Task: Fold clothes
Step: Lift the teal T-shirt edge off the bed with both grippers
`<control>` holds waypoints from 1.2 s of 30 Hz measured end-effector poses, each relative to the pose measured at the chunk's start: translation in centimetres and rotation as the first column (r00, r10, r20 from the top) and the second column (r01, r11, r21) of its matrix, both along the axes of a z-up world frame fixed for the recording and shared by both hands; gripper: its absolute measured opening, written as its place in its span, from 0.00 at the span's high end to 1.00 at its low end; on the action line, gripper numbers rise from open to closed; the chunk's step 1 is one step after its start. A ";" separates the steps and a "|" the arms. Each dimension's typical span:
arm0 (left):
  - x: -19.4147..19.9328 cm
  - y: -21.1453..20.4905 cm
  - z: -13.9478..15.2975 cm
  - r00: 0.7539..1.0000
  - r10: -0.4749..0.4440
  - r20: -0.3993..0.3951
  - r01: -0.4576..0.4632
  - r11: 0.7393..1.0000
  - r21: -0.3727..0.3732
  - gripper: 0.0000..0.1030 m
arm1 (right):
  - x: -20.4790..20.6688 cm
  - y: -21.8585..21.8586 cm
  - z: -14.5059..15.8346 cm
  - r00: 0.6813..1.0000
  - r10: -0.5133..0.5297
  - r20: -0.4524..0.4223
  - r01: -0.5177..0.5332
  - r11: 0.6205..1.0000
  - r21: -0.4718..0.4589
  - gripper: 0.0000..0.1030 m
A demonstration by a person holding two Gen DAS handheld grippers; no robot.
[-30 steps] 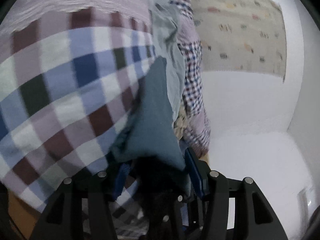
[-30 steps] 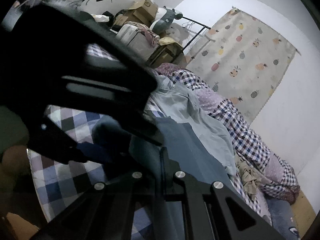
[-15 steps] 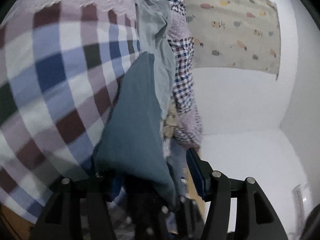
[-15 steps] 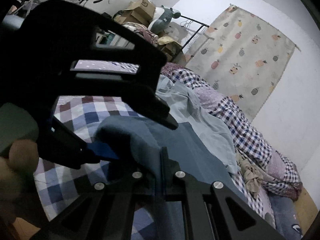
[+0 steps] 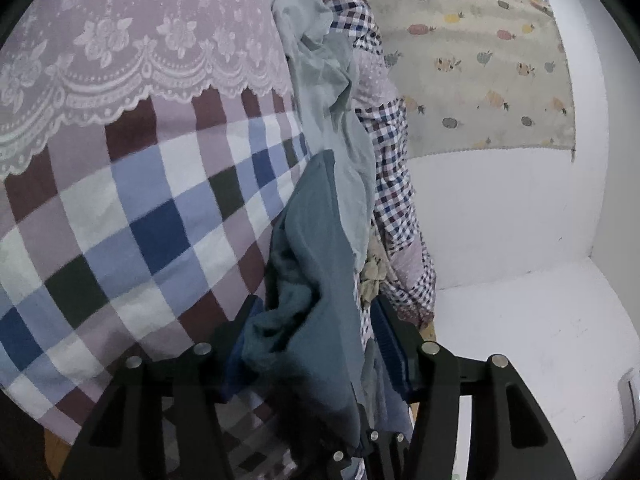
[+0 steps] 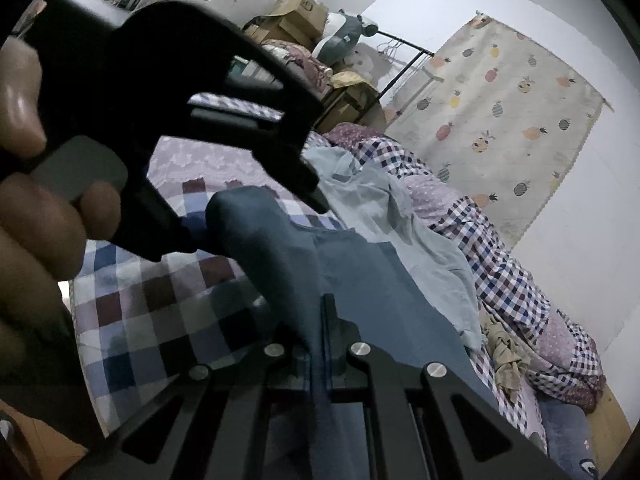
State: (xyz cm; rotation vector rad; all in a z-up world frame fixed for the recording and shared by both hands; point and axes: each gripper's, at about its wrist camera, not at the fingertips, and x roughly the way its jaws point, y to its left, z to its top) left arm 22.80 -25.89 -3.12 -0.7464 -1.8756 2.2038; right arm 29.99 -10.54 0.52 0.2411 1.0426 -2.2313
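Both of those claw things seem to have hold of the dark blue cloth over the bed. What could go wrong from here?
The left gripper stands wide, with the blue cloth only bunched loosely between its fingers, so that corner could slip out.

The right gripper pinches just a thin edge, which a hard tug might pull free.

A light blue garment lies right beside the cloth, so it might get dragged along or folded in.

Background stuff: pineapple-print curtain [image 6: 508, 120] on the white wall, cardboard boxes [image 6: 292, 20] stacked by a grey plush toy [image 6: 344, 34], and a black metal rack [image 6: 404, 50].
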 end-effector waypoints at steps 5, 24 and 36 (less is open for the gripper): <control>0.8 -0.2 -0.4 0.999 0.001 0.035 0.001 0.999 -0.038 0.79 | 0.5 -0.3 -0.9 1.000 0.011 -0.001 -0.011 1.000 0.027 0.98; 2.3 -2.0 -0.5 0.996 -0.073 0.053 0.076 0.996 -0.037 0.91 | 2.3 -2.9 -2.7 0.990 0.079 -0.112 -0.069 0.993 0.096 0.52; 2.8 -1.8 -1.3 0.996 -0.085 0.014 0.084 0.994 0.071 0.64 | 1.3 -4.1 -2.4 0.995 0.082 -0.053 -0.078 0.994 0.073 0.96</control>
